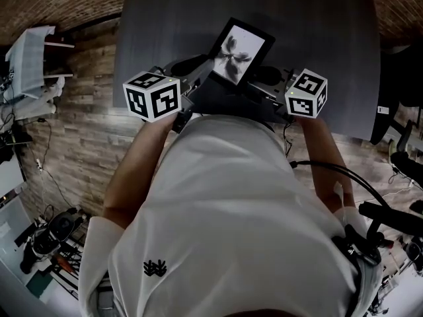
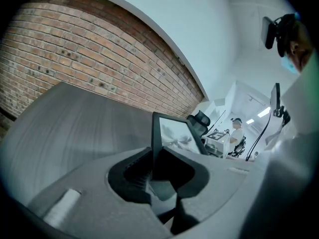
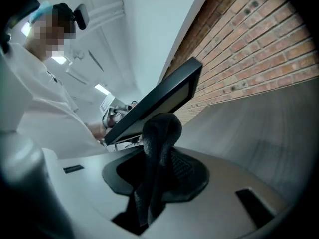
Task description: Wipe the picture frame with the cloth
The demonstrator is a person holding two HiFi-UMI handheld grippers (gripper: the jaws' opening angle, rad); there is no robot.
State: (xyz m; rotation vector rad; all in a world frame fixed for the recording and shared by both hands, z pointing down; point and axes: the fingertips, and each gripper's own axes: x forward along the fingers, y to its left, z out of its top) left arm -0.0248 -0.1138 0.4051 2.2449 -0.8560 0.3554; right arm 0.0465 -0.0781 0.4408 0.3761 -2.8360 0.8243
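The black picture frame with a grey-white print is tilted above the dark grey table. My left gripper is shut on its lower left edge; in the left gripper view the frame stands upright, its side rail between the jaws of my left gripper. From the right, my right gripper is shut on a folded dark cloth. The cloth's rounded top sits right at the underside of the frame; I cannot tell whether they touch.
A brick wall runs behind the table. Wood flooring lies left of the table, with a white stand and cables beside it. A black chair is at the right. A seated person is far back.
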